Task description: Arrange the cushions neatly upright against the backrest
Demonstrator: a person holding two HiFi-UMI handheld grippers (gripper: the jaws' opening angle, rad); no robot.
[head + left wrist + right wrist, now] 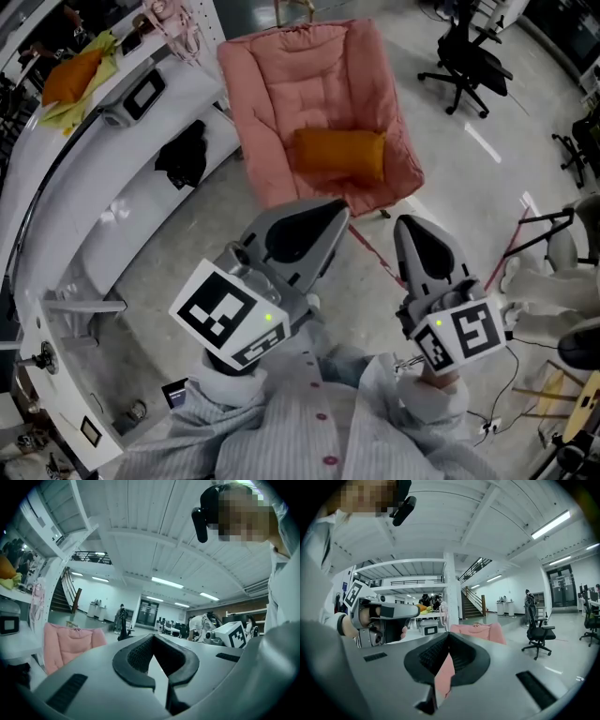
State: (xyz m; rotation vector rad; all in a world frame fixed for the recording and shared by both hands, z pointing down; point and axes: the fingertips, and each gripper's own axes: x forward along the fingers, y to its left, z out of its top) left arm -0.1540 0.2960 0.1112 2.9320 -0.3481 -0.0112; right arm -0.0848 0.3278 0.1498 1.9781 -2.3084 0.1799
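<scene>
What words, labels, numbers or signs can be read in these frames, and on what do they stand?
None can be read in any view.
Left cube, on the left gripper: black-and-white square marker, no letters.
Right cube, on the right gripper: same kind of marker.
Small tag on the white counter: too small to read.

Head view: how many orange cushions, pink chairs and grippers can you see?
Orange cushions: 2, one on the chair, one on the white counter.
Pink chairs: 1.
Grippers: 2, the left gripper and the right gripper.
Total: 5.
</scene>
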